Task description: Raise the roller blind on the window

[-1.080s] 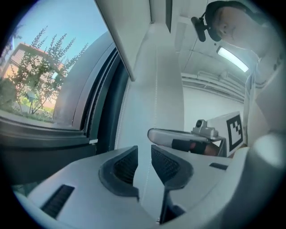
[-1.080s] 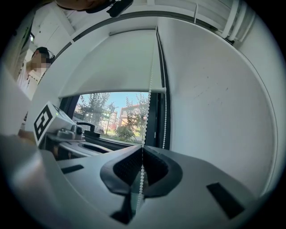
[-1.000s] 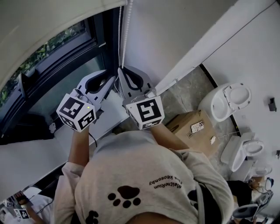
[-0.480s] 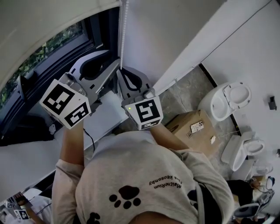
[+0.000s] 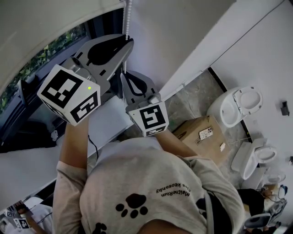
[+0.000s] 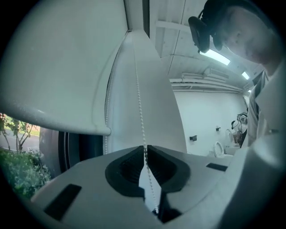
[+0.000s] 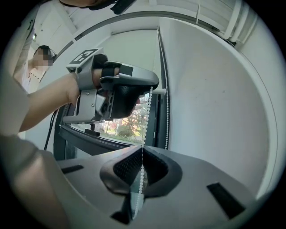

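Now R gripper (image 7: 142,150) tight on chain (image 7: 148,114)

From our head we are looking steeply down, close over our own shoulders, at the bead chain (image 5: 128,13) and the window (image 5: 55,50). In the left gripper view we are facing that chain from very near, under the blind (image 6: 58,67). In the right gripper view we are sharing the same chain and window, from lower down.

Bead chain (image 6: 139,112) small smooth white plastic-looking beads; blind (image 6: 58,67) smooth matt white. Box (image 5: 197,132) plain brown cardboard, toilet (image 5: 226,109) glossy white, shirt (image 5: 151,183) soft cloth.
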{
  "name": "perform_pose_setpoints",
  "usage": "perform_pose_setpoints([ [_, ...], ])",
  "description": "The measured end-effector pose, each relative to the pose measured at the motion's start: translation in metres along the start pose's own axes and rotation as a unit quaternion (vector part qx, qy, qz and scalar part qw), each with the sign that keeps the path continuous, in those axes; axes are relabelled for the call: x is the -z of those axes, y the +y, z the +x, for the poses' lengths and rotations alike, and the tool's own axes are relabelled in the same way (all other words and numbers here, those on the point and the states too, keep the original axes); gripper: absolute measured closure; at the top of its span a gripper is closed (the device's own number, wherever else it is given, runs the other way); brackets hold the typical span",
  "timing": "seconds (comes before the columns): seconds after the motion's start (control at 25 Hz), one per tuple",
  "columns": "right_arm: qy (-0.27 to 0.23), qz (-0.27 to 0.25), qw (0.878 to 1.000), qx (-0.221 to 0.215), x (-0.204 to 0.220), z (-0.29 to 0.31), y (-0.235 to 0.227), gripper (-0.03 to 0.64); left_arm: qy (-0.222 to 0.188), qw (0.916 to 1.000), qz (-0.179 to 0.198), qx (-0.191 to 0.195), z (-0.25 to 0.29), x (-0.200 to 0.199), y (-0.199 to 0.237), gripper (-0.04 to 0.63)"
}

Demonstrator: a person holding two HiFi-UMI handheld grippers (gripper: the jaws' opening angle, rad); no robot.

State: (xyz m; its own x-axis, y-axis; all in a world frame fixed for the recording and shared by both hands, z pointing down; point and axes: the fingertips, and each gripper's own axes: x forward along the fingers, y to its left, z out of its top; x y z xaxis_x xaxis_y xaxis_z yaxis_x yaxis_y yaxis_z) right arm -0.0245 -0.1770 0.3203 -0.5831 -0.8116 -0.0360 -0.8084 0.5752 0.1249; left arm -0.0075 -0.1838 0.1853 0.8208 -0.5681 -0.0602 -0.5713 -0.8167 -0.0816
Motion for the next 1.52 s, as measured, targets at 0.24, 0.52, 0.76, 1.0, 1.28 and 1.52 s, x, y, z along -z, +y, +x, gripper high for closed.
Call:
perform_pose_setpoints([
  [0.24, -0.002, -0.004, 1.000, 0.004, -0.001, -0.001, -0.003, 0.606, -0.002, 0.9998, 0.020, -0.001, 0.003, -0.001, -0.003, 0.587],
  [0.52, -0.005, -0.025, 1.000, 0.008, 0.002, -0.001, -0.002, 0.606, -0.014, 0.9996, 0.019, -0.018, -0.003, 0.003, -0.005, 0.588],
  [0.76, 0.035, -0.012, 0.999, 0.003, 0.038, -0.003, 0.002, 0.606, 0.009, 0.9998, -0.009, -0.015, -0.003, 0.037, -0.005, 0.588],
  [1.0, 0.083, -0.002, 0.997, -0.002, 0.090, -0.003, 0.006, 0.606, 0.037, 0.9982, -0.042, -0.022, -0.002, 0.091, -0.001, 0.588],
  [1.28, 0.113, -0.001, 0.994, -0.010, 0.135, -0.006, 0.014, 0.606, 0.053, 0.9964, -0.059, -0.032, -0.005, 0.136, -0.005, 0.588],
  [1.52, 0.139, 0.014, 0.990, -0.019, 0.163, -0.009, 0.020, 0.606, 0.068, 0.9942, -0.073, -0.039, -0.009, 0.164, -0.009, 0.588],
])
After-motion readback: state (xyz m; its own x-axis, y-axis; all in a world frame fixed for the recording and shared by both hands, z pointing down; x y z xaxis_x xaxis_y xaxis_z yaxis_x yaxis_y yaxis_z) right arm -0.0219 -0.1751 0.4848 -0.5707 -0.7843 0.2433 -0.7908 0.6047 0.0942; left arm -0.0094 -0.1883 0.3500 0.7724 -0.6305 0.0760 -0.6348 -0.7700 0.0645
